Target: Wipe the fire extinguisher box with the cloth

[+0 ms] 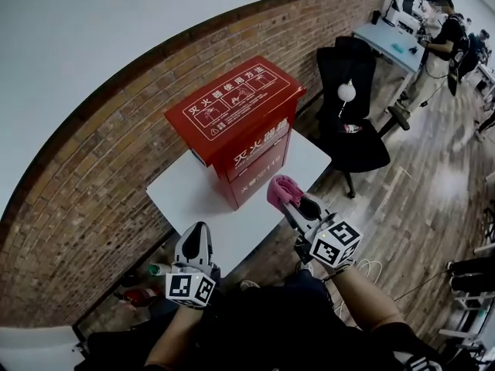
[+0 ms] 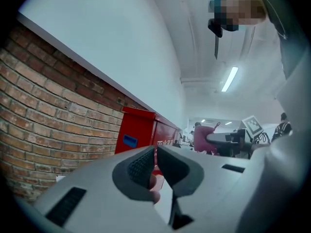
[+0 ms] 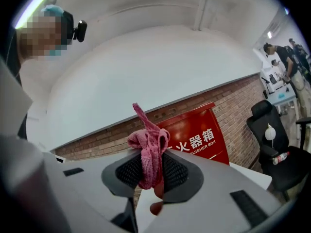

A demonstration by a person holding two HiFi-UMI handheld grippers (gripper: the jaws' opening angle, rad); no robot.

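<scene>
Right gripper pinches the pink cloth between its jaws, just in front of the red box, which stands at the back edge of the white table. Left gripper hangs at the near edge, jaws pressed together, empty.

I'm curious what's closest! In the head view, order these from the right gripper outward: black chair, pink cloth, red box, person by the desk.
1. pink cloth, in its jaws.
2. red box, just ahead on the table.
3. black chair, farther right.
4. person, far top right.
</scene>
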